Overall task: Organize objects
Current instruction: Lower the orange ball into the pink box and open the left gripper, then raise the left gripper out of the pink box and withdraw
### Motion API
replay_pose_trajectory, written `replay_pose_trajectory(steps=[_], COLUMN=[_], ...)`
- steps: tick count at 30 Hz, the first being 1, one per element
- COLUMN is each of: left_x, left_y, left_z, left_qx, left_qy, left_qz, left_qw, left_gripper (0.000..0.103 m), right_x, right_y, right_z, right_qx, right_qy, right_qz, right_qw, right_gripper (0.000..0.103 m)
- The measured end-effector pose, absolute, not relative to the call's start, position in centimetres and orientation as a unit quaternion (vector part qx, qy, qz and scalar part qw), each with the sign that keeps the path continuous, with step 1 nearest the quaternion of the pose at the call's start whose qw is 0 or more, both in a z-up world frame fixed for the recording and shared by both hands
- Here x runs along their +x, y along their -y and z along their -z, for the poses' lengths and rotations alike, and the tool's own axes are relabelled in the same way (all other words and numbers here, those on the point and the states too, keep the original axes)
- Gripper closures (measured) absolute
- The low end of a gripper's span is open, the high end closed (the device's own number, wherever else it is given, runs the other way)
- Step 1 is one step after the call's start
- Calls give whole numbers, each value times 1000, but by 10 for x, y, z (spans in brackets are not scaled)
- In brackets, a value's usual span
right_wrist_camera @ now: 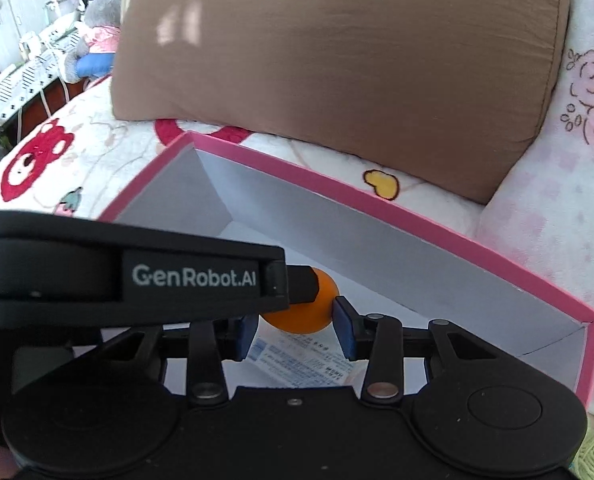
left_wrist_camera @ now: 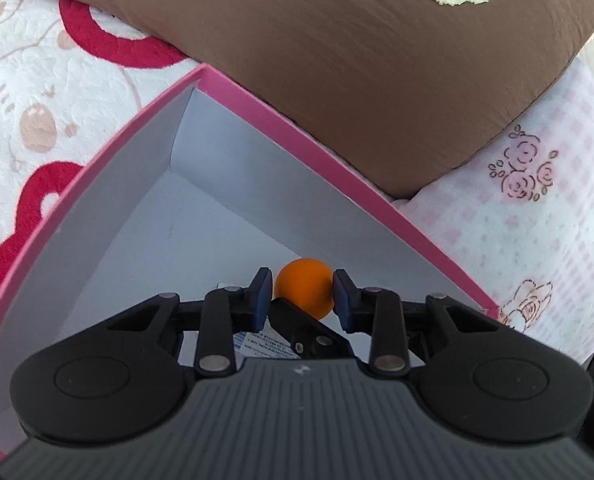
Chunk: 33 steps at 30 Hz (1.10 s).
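Observation:
An orange ball (left_wrist_camera: 307, 286) is low inside an open pink box (left_wrist_camera: 97, 168) with white inner walls. My left gripper (left_wrist_camera: 301, 284) has its blue pads against both sides of the ball and is shut on it. In the right wrist view the left gripper (right_wrist_camera: 307, 284) reaches in from the left, one finger over the upper left of the ball (right_wrist_camera: 325, 314). My right gripper (right_wrist_camera: 295, 314) has a pad at either side of the ball's lower part; a thin gap shows at the left pad. One right finger (left_wrist_camera: 297, 320) crosses in front of the ball.
A printed white leaflet (right_wrist_camera: 297, 360) lies on the box floor under the ball. A brown pillow (right_wrist_camera: 337, 60) leans behind the box rim (right_wrist_camera: 417, 216). The box rests on a white and red bedspread (left_wrist_camera: 37, 80). A grey plush toy (right_wrist_camera: 97, 28) sits far left.

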<state>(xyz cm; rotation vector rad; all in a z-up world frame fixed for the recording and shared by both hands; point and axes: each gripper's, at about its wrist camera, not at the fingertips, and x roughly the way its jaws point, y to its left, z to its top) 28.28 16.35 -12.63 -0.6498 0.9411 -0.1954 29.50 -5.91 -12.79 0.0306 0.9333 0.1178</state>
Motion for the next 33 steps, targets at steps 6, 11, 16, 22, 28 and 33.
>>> replay_pose_trajectory(steps=[6,11,16,22,28,33], left_x=[286,286,286,283,275,259], left_y=[-160,-169,-171,-170,-169,-169], left_z=[131,136,138,136,121,100], left_qx=[-308,-322,-327,-333,-292,-256], left_qy=[-449,-443,-447,-442,-439,-433], left_qz=[92,82,87,84,71,65], left_qw=[834,832,828,829,847,862], left_gripper=[74,74,74,74,74,73], right_x=[298,300,300,291,274,256], right_y=[58,69,76,78,80,81], right_z=[139,141,142,136,118,102], right_qx=[6,44,73,85,77,71], right_qy=[-459,-458,-474,-471,-468,-465], right_qz=[-16,-17,-27,-40,-48,-60], right_qw=[888,888,877,877,879,881], right_gripper=[58,55,52,51,49,47])
